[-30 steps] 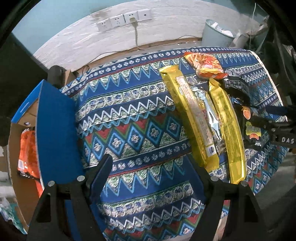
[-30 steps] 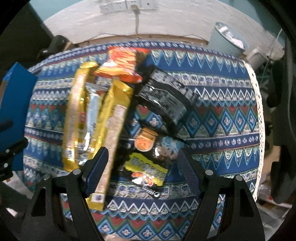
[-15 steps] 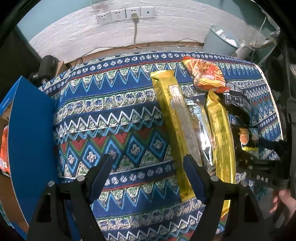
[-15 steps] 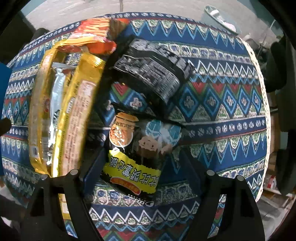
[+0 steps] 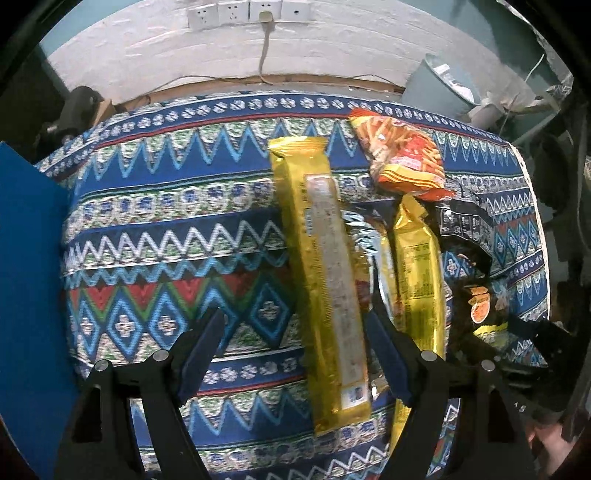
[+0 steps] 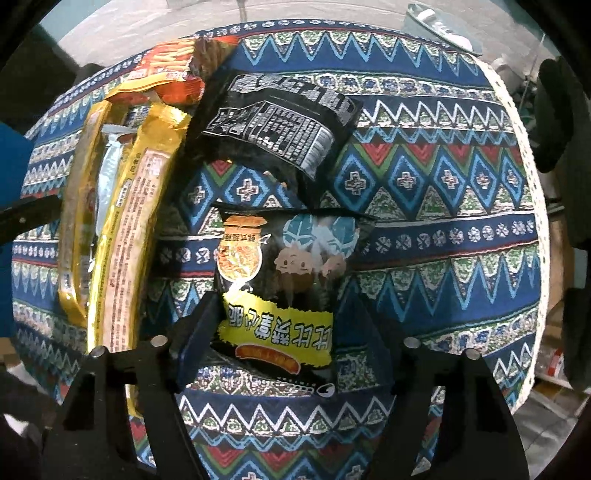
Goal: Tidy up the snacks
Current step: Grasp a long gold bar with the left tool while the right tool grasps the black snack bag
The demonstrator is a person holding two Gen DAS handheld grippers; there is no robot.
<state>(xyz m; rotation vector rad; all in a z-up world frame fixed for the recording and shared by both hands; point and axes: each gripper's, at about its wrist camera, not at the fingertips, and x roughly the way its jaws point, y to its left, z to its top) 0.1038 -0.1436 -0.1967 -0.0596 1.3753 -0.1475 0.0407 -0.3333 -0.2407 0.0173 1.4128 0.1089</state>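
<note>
Snack packets lie on a patterned tablecloth (image 5: 166, 229). In the left wrist view my left gripper (image 5: 291, 339) points steeply down and stands open, with a long yellow packet (image 5: 325, 277) between its fingers, close to the right one. Beside it lie a silver packet (image 5: 362, 229) and a second yellow packet (image 5: 417, 280). My right gripper (image 6: 284, 328) points straight down with its jaws closing around a black bag with a yellow label (image 6: 280, 280). Its left finger (image 6: 199, 332) meets the bag's edge; a small gap shows at the right finger.
An orange snack bag (image 5: 402, 162) and a black bag with white print (image 6: 280, 122) lie farther back. A blue box flap (image 5: 29, 277) stands at the table's left. A grey bin (image 5: 436, 88) and wall sockets (image 5: 251, 11) are behind. The table edge (image 6: 532, 221) runs on the right.
Both grippers have come down closer to the table. The left one shifted right until it straddles the long yellow packet. The right one lowered over the black bag and its jaws narrowed.
</note>
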